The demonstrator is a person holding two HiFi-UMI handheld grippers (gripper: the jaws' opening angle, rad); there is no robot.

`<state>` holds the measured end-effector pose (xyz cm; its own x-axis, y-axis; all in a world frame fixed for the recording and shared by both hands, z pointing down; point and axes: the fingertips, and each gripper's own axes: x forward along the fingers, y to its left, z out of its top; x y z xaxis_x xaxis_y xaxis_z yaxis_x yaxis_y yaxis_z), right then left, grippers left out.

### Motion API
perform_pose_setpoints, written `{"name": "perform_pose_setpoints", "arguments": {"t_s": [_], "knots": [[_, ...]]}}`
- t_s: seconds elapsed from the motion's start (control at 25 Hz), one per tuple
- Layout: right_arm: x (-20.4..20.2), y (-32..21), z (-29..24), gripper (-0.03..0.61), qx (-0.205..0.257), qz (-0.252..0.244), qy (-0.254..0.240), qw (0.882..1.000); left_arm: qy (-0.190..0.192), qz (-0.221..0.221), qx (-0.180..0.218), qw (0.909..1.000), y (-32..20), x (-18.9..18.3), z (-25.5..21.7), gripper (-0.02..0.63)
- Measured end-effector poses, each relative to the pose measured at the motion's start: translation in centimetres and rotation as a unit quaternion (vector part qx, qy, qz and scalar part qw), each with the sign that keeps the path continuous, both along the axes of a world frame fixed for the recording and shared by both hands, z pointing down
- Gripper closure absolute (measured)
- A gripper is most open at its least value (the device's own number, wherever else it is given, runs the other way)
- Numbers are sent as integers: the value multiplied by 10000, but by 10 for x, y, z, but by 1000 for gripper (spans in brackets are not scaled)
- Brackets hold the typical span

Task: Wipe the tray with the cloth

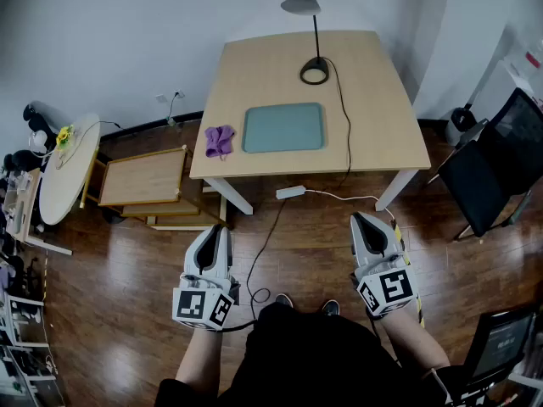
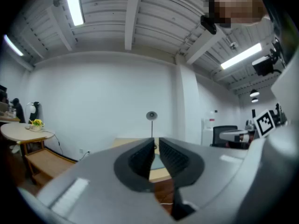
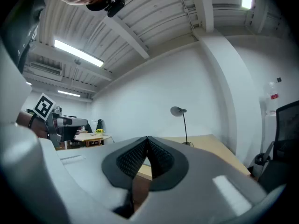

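Observation:
A grey-green tray (image 1: 284,127) lies flat in the middle of the light wooden table (image 1: 373,134). A crumpled purple cloth (image 1: 219,140) sits just left of it, near the table's front edge. Both grippers are held low over the wooden floor, well short of the table. My left gripper (image 1: 219,231) (image 2: 156,143) points toward the table with a narrow gap between its jaws and nothing in it; a strip of the tray (image 2: 157,163) shows through the gap. My right gripper (image 1: 363,220) (image 3: 147,141) has its tips touching and holds nothing.
A black desk lamp (image 1: 314,70) stands behind the tray, its cable running off the table to a power strip (image 1: 291,192) on the floor. A low wooden shelf (image 1: 144,181) and a round white table (image 1: 66,166) stand at the left, a black chair (image 1: 492,172) at the right.

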<state>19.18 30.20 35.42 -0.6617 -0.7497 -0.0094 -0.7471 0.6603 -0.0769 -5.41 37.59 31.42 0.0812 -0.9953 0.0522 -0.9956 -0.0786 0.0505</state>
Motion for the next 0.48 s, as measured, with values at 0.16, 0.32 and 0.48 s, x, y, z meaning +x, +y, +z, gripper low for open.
{"name": "perform_pose_setpoints", "arguments": {"t_s": [0.16, 0.32, 0.48], "knots": [[7, -29, 25, 574, -251, 206, 93, 9994, 76, -232, -397, 9989, -26, -31, 24, 540], [2, -76, 52, 574, -493, 397, 295, 9976, 81, -493, -801, 9955, -83, -89, 73, 509], [-13, -133, 80, 574, -659, 700, 640, 9933, -207, -696, -1282, 9891, -159, -151, 123, 505]]}}
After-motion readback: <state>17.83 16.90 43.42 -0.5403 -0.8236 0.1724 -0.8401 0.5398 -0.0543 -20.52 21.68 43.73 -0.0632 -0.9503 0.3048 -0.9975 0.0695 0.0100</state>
